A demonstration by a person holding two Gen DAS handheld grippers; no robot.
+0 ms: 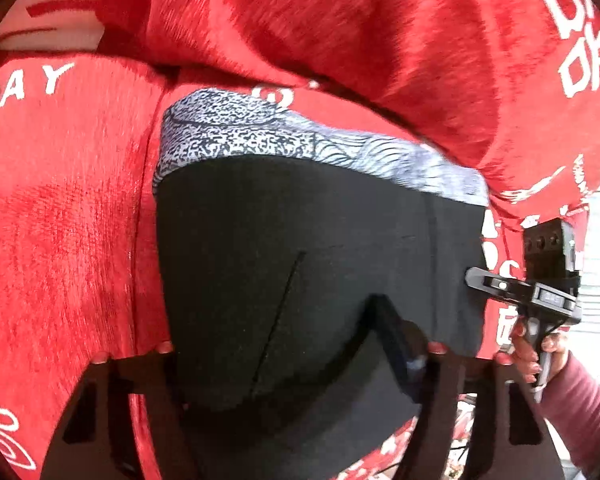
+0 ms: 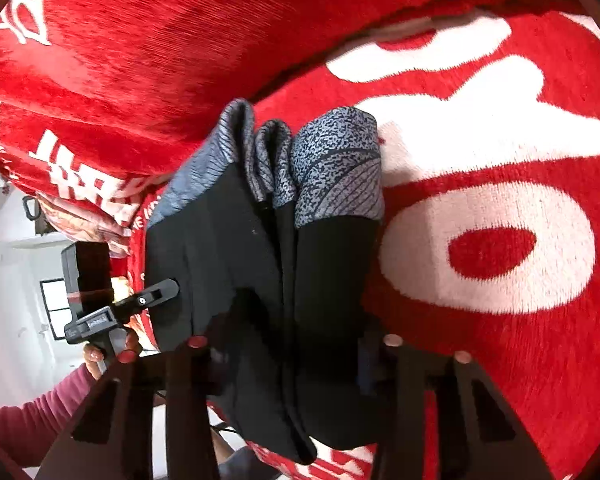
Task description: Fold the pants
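Observation:
The black pants [image 1: 284, 248] with a grey patterned band [image 1: 260, 128] lie folded in layers on the red blanket [image 1: 60, 220]. In the right wrist view the pants [image 2: 260, 280] show several stacked folds with grey cuffs [image 2: 332, 164]. My left gripper [image 1: 300, 350] has its fingers spread around the near edge of the pants, a fold bulging between them. My right gripper [image 2: 296, 340] is also spread wide over the near end of the pants. Each gripper shows in the other's view, at the side edge of the pants: right [image 1: 500, 284], left [image 2: 156, 292].
A thick red blanket fold [image 1: 340, 32] with white lettering rises behind the pants. Large white shapes [image 2: 480, 240] pattern the blanket to the right. The person's hand in a maroon sleeve [image 1: 572, 392] holds the gripper handle. A white floor and wall show past the bed edge [image 2: 16, 280].

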